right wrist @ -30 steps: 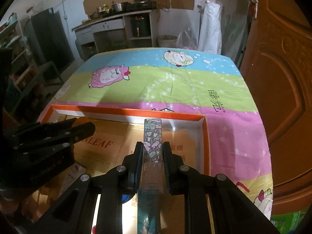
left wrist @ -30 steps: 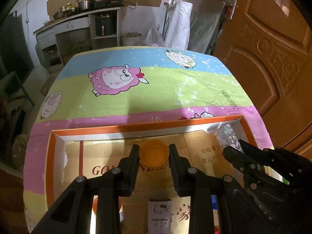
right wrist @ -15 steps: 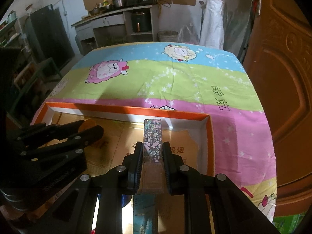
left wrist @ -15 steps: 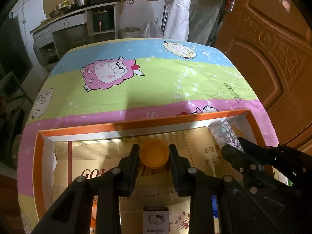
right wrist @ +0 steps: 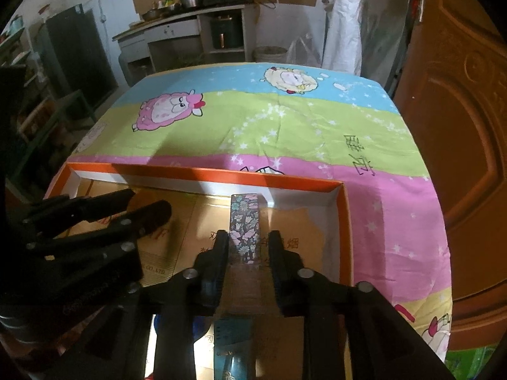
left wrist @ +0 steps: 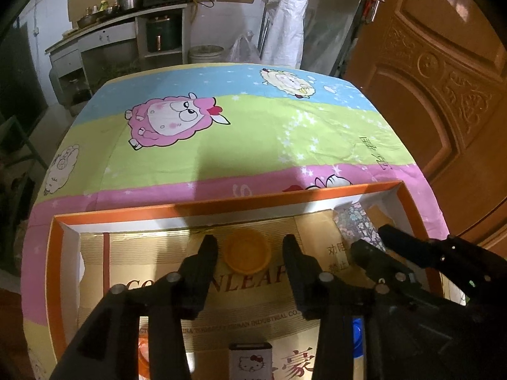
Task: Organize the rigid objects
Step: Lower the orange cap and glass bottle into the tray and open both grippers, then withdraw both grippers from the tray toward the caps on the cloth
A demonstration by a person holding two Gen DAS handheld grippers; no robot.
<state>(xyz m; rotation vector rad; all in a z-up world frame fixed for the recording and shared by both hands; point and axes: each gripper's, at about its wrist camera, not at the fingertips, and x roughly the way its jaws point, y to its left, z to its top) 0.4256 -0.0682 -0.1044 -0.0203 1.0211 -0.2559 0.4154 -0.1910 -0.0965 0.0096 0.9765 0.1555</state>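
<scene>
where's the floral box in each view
Left wrist: floral box at right, in the tray's far right corner, just beyond the right gripper, whose jaws are opening.
Right wrist: floral box at centre, lying lengthwise between that gripper's opening jaws.
Shared landmark: the tray's orange far rim, with the pink sheep on the cloth beyond.
</scene>
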